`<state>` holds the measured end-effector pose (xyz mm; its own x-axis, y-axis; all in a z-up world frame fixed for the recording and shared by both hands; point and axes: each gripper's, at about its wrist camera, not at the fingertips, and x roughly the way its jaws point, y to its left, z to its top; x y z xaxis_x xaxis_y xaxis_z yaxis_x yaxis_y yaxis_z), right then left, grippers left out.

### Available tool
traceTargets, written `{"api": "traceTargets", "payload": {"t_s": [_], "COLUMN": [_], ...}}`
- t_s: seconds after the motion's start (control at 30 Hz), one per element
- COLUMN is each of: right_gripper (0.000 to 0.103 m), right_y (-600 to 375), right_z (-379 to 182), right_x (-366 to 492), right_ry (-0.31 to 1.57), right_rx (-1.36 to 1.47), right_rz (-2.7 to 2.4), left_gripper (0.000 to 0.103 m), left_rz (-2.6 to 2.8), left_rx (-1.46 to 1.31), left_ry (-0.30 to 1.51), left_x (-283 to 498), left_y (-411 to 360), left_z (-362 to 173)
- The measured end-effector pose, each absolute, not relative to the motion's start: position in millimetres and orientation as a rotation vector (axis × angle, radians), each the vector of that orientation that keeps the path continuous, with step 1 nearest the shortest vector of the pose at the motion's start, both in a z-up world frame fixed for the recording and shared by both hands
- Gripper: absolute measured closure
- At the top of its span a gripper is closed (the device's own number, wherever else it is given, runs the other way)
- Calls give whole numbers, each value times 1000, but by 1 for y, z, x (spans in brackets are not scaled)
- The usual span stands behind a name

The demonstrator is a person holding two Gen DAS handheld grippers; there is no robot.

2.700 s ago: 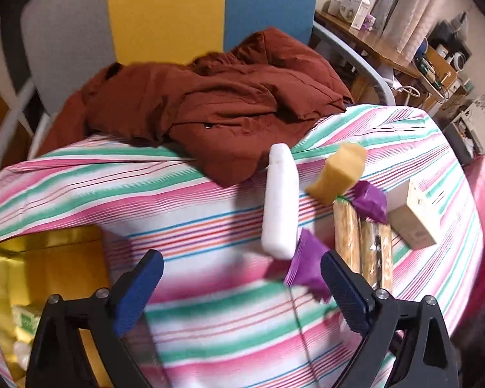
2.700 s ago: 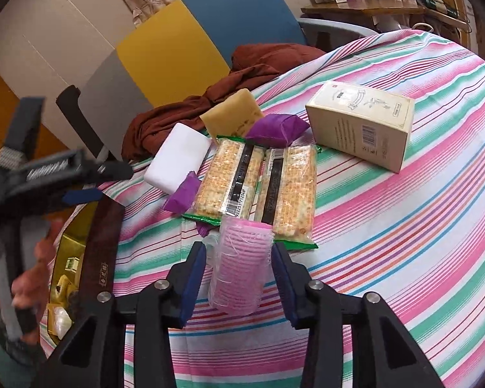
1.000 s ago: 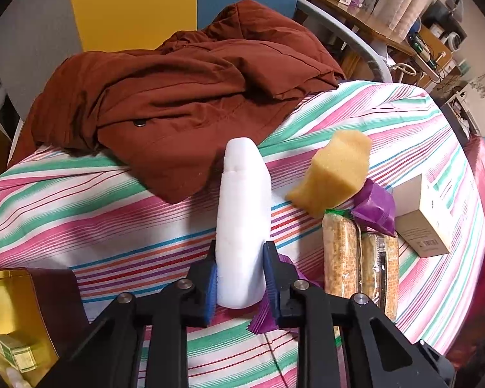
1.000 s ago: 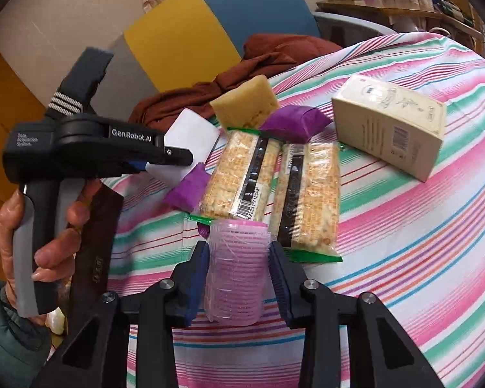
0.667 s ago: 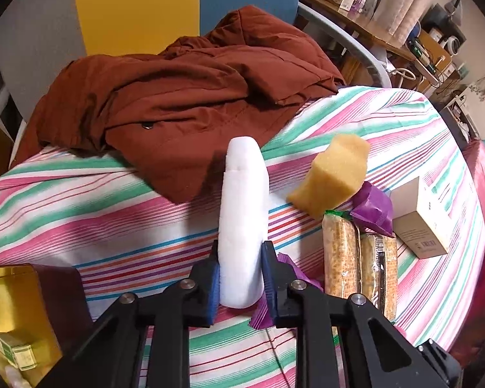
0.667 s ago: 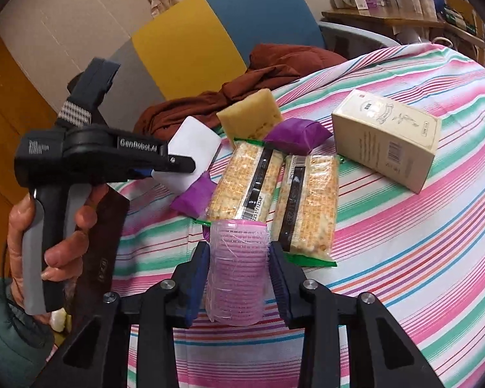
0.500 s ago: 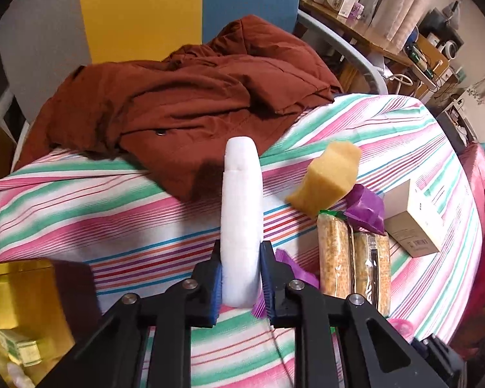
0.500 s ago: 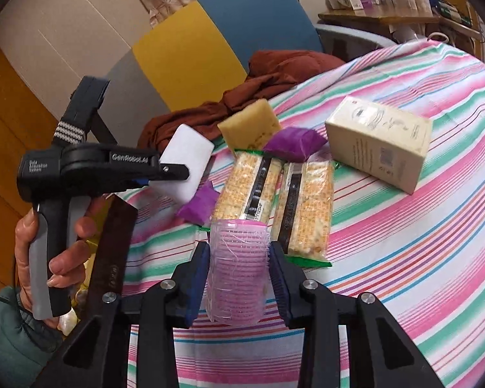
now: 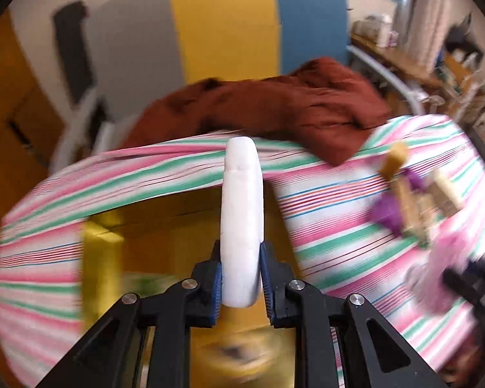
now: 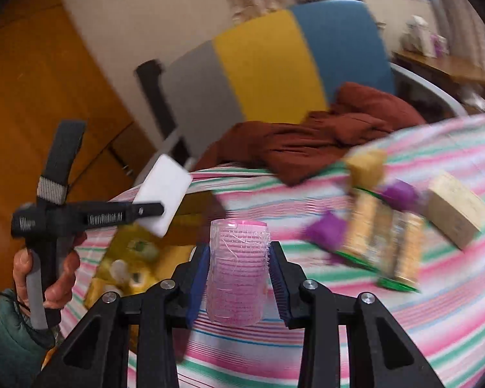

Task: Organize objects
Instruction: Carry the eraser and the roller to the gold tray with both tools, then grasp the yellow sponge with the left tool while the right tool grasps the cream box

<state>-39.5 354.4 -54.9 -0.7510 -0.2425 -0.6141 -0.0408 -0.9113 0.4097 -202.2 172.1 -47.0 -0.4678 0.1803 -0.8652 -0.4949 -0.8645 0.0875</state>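
My left gripper (image 9: 241, 283) is shut on a white foam block (image 9: 242, 213) and holds it in the air above an open yellow box (image 9: 103, 252). In the right wrist view the same block (image 10: 163, 190) hangs over that box (image 10: 126, 271). My right gripper (image 10: 237, 286) is shut on a pink hair roller (image 10: 236, 271) above the striped tablecloth (image 10: 404, 320). Both views are blurred by motion.
On the cloth to the right lie a yellow sponge (image 10: 367, 165), purple packets (image 10: 326, 231), two cracker packs (image 10: 384, 245) and a beige carton (image 10: 456, 215). A brown garment (image 10: 323, 132) lies at the table's far edge, against a grey, yellow and blue chair (image 10: 274, 61).
My left gripper closed on the white block, lifted it off the cloth and carried it left over the yellow box. My right gripper, still holding the roller, also moved left.
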Motion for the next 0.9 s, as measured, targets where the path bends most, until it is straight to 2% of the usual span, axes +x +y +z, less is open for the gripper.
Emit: {"api": "traceTargets", "payload": {"t_s": [0.13, 0.23, 0.27, 0.3, 0.4, 0.43, 0.57, 0.73, 0.9], "right_gripper": [66, 61, 56, 54, 51, 50, 49, 48, 48], "right_y": [295, 253, 243, 234, 223, 225, 258, 331, 436], "right_z": [-47, -55, -58, -59, -55, -54, -52, -66, -82], "right_x": [-77, -105, -109, -109, -101, -97, -72, -16, 30], "right_ry": [-467, -360, -326, -284, -218, -213, -263, -196, -221], "right_rx": [1092, 1158, 1183, 1193, 1152, 1144, 1124, 1224, 1403], "right_rz": [-2671, -2606, -2602, -2610, -2620, -2625, -2682, -2852, -3008], "left_gripper": [78, 76, 75, 72, 50, 49, 48, 28, 26], "left_rz": [2430, 2486, 2489, 2507, 2559, 2570, 2561, 2534, 2412], "left_rx": [-1381, -1424, -1431, -1428, -1415, -1412, -1397, -1327, -1320], "left_ry": [554, 589, 579, 575, 561, 550, 549, 510, 456], "left_x": [-204, -204, -203, -202, -201, -201, -193, -176, -164], "left_y": [121, 100, 94, 89, 77, 75, 75, 93, 137], "left_z": [-56, -64, -65, -64, -64, -63, -59, -47, -43]}}
